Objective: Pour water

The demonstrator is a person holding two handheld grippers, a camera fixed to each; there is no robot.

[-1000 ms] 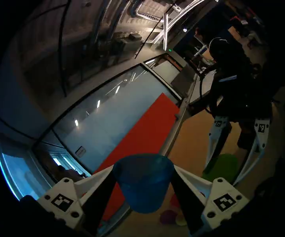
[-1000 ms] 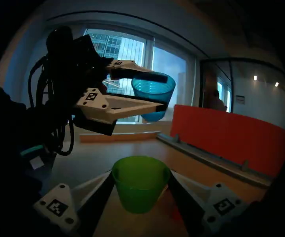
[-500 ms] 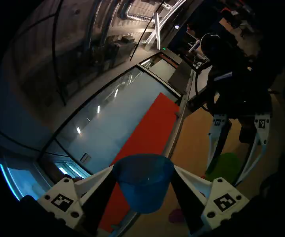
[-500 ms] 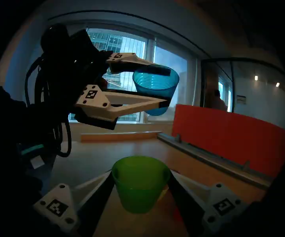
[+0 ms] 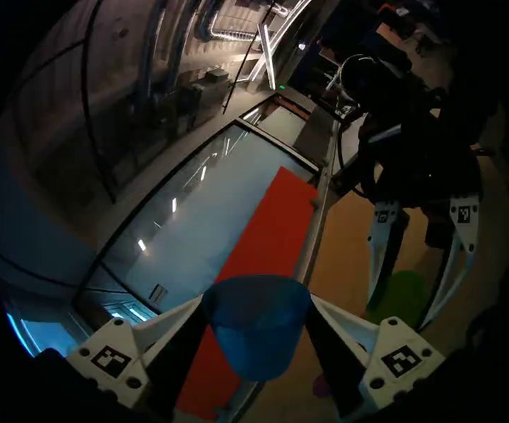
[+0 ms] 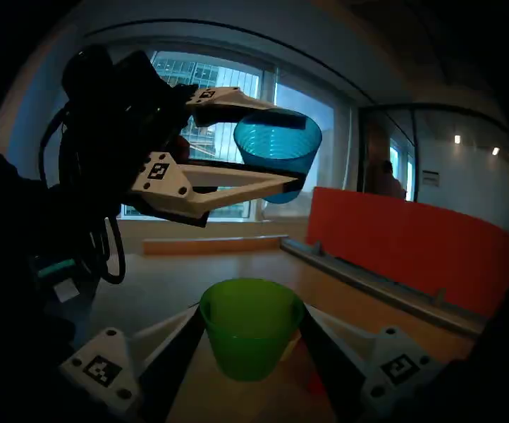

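Above the counter (image 6: 173, 282), the left gripper (image 6: 298, 155) clamps the tilted blue cup (image 6: 277, 144) well above the green cup (image 6: 251, 331), which the right gripper (image 6: 252, 312) grips. A clean pour likely needs the blue rim lower and directly over the green mouth, then a slow tip. Any water inside either cup is hard to make out.
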